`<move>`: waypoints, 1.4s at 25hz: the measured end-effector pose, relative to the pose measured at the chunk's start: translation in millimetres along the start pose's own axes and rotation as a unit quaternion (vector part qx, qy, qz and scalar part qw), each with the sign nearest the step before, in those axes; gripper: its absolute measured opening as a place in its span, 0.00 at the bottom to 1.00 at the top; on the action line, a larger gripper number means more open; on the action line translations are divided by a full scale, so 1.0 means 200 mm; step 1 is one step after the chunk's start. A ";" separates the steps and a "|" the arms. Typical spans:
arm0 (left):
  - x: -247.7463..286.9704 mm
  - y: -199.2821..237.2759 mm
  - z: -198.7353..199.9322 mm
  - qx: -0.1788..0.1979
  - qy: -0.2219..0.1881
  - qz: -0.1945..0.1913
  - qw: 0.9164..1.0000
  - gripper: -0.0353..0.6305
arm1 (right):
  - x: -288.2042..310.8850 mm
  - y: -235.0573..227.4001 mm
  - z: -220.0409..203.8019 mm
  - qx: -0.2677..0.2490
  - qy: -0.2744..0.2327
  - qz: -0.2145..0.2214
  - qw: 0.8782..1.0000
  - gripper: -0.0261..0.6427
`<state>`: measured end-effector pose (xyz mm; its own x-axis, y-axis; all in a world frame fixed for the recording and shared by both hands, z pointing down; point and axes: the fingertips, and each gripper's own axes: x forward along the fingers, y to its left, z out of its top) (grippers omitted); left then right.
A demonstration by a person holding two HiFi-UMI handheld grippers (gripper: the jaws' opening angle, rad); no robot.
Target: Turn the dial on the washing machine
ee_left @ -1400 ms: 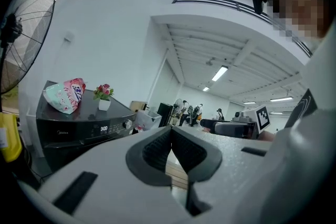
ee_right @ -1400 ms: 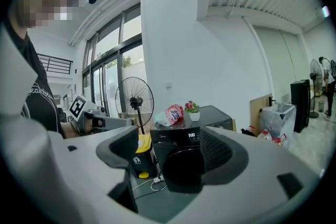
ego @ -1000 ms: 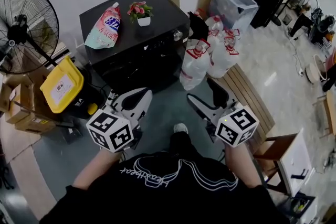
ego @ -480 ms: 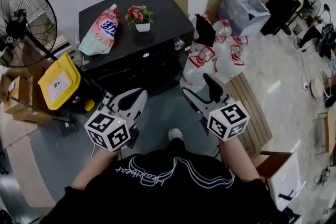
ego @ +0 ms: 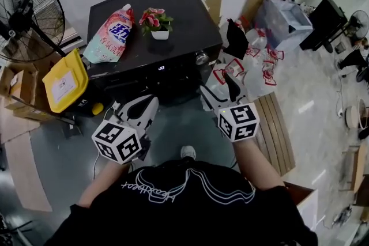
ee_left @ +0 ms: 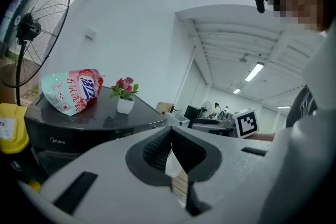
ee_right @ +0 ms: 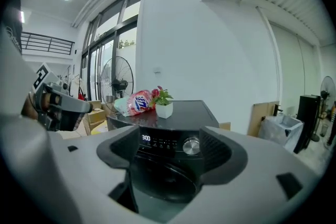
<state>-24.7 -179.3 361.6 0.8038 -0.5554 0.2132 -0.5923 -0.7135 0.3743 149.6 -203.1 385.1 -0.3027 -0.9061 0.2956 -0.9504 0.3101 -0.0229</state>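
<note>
Clutter first: standing fan (ego: 29,14) and yellow container (ego: 64,87) sit beyond my left gripper (ego: 149,105), off to its left. Tied plastic bags (ego: 253,63) and wooden slats (ego: 275,124) lie just right of my right gripper (ego: 218,89). Detergent pouch (ego: 109,33) and small potted plant (ego: 155,21) rest on the top of the black washing machine (ego: 173,14), ahead of both grippers and back from the front edge. I see nothing blocking the path from the right gripper to the front panel.

The dial (ee_right: 191,146) is a round silver knob at the right end of the dark control panel. The lit display (ee_right: 146,138) to its left reads 3:00, and the round door (ee_right: 163,181) is below. In the right gripper view the dial sits straight ahead, framed between the jaws and closer to the right one, with clear air between them.

Right gripper jaws are spread wide, holding and touching nothing. Left gripper jaws are pressed together at the tips with nothing between, aimed past the machine's side.
</note>
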 end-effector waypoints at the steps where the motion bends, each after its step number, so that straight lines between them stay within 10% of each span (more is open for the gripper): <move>1: 0.02 0.02 0.00 -0.001 0.000 0.006 1.000 0.06 | 0.04 -0.03 -0.02 -0.001 0.004 -0.006 1.000 0.56; 35: 0.25 0.38 -0.30 -0.053 0.009 0.101 0.993 0.06 | 0.87 -0.40 -0.53 -0.063 0.096 -0.040 0.993 0.48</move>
<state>-25.2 -235.3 455.1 0.6700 -0.6747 0.3096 -0.7338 -0.5387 0.4139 180.1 -354.4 540.0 -0.1956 -0.8619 0.4678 -0.9507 0.2837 0.1250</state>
